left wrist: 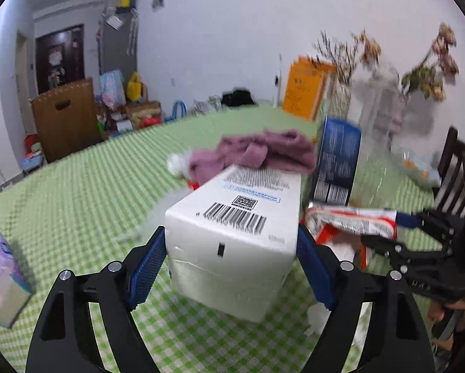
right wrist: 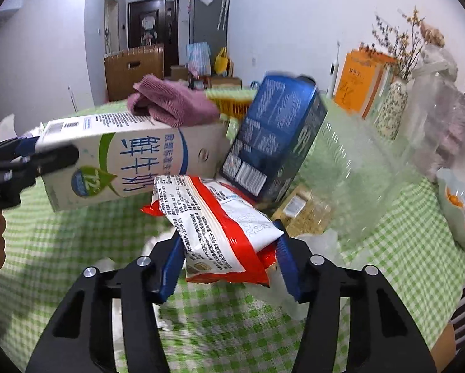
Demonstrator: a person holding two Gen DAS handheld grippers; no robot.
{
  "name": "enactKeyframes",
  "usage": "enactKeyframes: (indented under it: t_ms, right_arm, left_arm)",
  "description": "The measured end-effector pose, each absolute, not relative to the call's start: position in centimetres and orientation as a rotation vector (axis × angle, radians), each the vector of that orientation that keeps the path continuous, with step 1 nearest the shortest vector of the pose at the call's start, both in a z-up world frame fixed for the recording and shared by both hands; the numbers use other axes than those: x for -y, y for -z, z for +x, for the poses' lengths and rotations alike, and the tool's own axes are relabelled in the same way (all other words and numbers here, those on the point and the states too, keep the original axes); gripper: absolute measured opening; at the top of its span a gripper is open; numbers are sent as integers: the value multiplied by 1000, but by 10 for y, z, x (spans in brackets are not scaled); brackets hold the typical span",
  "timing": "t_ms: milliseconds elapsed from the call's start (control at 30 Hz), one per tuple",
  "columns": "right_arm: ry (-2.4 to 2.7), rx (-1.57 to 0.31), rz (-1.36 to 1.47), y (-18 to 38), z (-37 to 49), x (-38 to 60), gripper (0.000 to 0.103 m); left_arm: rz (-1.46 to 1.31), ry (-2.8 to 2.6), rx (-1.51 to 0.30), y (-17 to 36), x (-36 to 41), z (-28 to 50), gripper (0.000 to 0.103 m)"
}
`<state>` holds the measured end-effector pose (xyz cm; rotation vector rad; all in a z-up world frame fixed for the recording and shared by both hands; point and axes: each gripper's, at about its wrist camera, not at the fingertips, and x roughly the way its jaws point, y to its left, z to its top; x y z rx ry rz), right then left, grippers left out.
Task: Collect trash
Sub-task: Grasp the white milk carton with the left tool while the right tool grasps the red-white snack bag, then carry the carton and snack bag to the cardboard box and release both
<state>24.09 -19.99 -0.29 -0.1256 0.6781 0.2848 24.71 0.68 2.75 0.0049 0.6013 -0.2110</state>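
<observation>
Left hand-held gripper (left wrist: 230,267) clamps a milk carton (left wrist: 235,233) above the counter (left wrist: 76,192); right hand-held gripper (right wrist: 229,267) grips a snack bag (right wrist: 220,227) beside it.

Motion-blurred blue box (left wrist: 338,161), dried flowers (left wrist: 431,71)

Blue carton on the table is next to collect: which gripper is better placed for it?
Right, marginally. The blue carton stands tilted just beyond the right gripper, but that grips a snack bag; the left gripper holds the milk carton. Neither is free.
</observation>
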Motion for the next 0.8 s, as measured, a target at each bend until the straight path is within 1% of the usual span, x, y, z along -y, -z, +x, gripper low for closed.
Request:
enactKeyframes:
  t_ms: [133, 333, 367, 400, 433, 600, 800]
  right_arm:
    - [-284, -618, -117, -22, 225, 202, 47]
    - [-283, -505, -101, -58, 194, 210, 44]
    - [-278, -494, -94, -62, 192, 214, 43]
    - [-274, -484, -87, -65, 189, 218, 39]
    - [-268, -481, -81, -66, 190, 222, 37]
    - [-244, -462, -46, -69, 181, 243, 34]
    - [-219, -427, -18, -75, 164, 266, 32]
  left_arm:
    - [-16, 178, -555, -59, -13, 237, 76]
    - [-53, 160, -408, -119, -19, 207, 74]
    - [-50, 159, -388, -124, -18, 203, 74]
    - [-44, 160, -366, -130, -17, 199, 73]
    - [-38, 167, -347, -136, -15, 193, 73]
    - [1, 162, -289, -156, -2, 178, 73]
    - [-22, 175, -249, -177, 8, 167, 73]
